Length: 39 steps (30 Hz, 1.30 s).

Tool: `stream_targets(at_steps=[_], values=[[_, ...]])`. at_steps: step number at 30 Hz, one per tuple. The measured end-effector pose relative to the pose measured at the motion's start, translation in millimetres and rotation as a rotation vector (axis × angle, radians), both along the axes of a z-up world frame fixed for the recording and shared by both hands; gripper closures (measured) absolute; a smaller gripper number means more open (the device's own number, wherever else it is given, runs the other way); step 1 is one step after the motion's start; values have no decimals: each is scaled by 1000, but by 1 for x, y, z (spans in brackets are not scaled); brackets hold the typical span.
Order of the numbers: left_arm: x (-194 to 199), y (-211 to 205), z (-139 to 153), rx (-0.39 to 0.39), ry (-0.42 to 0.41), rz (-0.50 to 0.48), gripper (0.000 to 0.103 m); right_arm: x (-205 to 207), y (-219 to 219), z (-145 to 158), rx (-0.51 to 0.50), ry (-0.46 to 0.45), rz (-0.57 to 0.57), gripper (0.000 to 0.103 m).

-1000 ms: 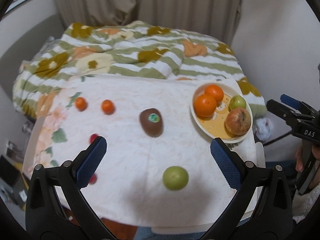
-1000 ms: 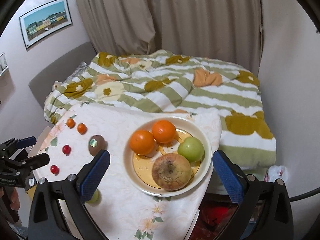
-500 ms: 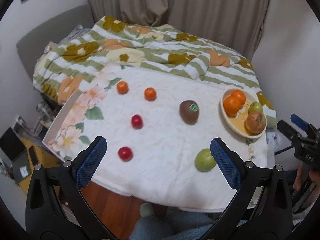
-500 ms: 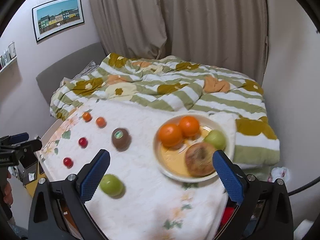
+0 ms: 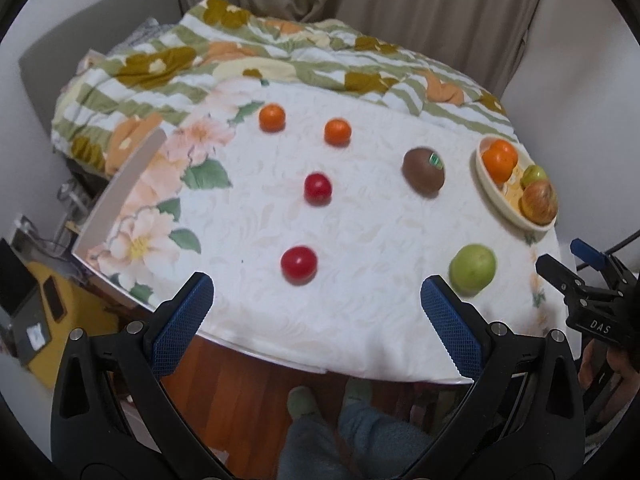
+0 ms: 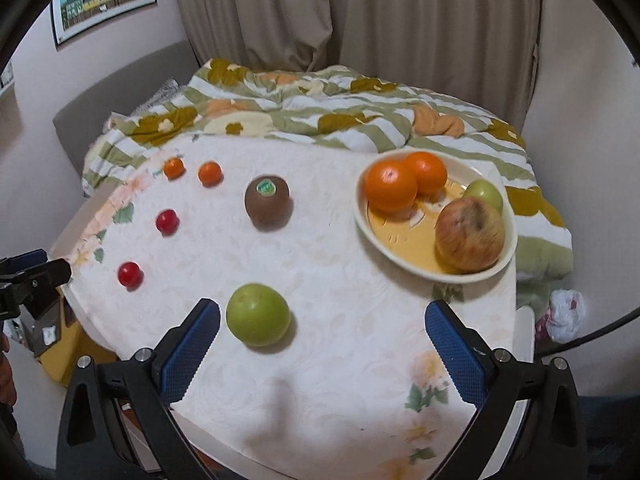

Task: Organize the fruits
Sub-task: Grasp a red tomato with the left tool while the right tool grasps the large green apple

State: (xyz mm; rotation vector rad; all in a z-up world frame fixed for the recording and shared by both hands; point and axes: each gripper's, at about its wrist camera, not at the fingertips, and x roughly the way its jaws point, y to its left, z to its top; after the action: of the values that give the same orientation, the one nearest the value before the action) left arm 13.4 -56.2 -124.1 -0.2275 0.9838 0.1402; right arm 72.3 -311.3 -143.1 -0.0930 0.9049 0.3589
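- The left gripper [image 5: 316, 308] hung over the near edge of the counter [image 5: 360, 320], its blue fingers [image 5: 182, 322] spread wide and empty.
- The right gripper [image 6: 322, 340] also had its fingers [image 6: 454, 350] well apart, holding nothing.
- A green fruit [image 6: 258, 314] lay loose on the cloth just beyond the right gripper's left finger, the nearest piece to it.
- Further off lay a brown kiwi [image 6: 267, 203] with a sticker, two red tomatoes [image 5: 299, 263] [image 5: 317, 187] and two small oranges [image 5: 272, 117] [image 5: 337, 132].
- The bowl [image 6: 400, 260] stood at the far right, already holding two oranges [image 6: 391, 186], a small green fruit and a russet apple [image 6: 469, 234].
- Judging from this, the step in hand was probably a reach for a loose fruit, likely the green one.
- To do it well, the right gripper should shift left until the fruit sits centred between the fingers, then come down level.
- Closing should be gentle and across the widest part, since a round fruit may roll on the soft cloth.
- The bare yellow patch in the bowl's near left looked the safest place to set it.
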Motion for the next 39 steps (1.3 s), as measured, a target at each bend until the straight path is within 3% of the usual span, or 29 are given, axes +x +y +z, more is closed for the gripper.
stream_targets(at_steps=[7,11,14,19,26,30,36,39], values=[[2,20,-38,-55,31,-11,1,-1,21,-26,4,59,-4,1],[14,19,-55,-34,42,-65,6,3,32,-37,8,89,4,1],[25,17,-63,-8,49,-111,24,5,39,-42,2,99,8,1],[42,15,-76,23,69,-169,29,8,45,-50,4,121,2,2],[55,13,-89,36,113,-220,54,11,50,-56,-6,141,0,10],[58,10,-90,58,118,-239,62,13,52,-59,-6,153,-3,14],[60,12,-90,60,120,-251,63,15,56,-60,-19,158,11,16],[58,13,-89,62,122,-253,63,18,61,-62,-25,167,31,27]])
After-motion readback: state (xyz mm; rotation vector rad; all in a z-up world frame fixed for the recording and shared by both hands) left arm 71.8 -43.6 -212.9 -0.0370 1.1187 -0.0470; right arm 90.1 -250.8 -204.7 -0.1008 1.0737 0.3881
